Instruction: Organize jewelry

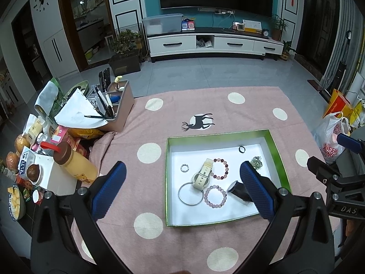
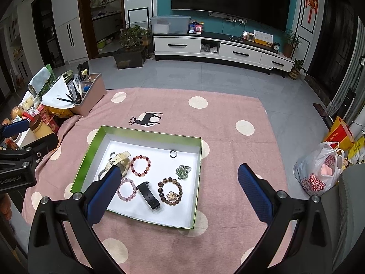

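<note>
Both tools, left tool (image 1: 182, 182) and right tool (image 2: 180, 180), hover wide apart and empty-handed above the box (image 2: 198, 159), jewelry apparently gathered inside.

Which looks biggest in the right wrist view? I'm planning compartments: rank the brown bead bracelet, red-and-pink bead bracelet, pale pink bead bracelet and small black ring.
1. Brown bead bracelet.
2. Red-and-pink bead bracelet and pale pink bead bracelet: too alike to rank.
3. Small black ring, clearly smallest.
</note>
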`<state>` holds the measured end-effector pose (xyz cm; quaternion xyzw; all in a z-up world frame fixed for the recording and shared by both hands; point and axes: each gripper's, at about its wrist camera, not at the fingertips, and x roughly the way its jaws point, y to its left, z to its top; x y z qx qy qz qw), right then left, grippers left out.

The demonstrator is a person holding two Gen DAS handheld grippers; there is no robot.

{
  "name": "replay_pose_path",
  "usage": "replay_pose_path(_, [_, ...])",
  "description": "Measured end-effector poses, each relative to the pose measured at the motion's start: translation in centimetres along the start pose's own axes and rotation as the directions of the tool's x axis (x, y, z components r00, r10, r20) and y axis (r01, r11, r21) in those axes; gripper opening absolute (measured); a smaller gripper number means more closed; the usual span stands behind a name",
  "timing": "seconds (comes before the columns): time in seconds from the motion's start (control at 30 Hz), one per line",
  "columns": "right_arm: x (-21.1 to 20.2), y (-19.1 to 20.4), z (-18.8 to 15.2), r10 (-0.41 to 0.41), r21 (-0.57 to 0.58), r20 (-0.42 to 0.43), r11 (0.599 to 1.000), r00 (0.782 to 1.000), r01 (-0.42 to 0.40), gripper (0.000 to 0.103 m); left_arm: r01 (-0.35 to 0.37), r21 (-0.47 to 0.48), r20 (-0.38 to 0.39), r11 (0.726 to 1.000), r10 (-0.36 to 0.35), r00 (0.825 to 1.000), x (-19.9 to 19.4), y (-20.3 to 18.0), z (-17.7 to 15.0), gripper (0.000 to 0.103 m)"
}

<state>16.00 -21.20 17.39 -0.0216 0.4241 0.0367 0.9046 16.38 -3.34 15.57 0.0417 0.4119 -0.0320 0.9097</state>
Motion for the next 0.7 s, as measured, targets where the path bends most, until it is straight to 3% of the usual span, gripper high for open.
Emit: replay_pose_path(0.7, [0.1, 0.0, 0.0, 0.000, -0.001, -0.001, 1.000, 1.000, 0.000, 0.102, -0.005, -0.020, -0.026, 1.000, 0.004, 1.000, 1.2, 0.5, -0.1, 0.101])
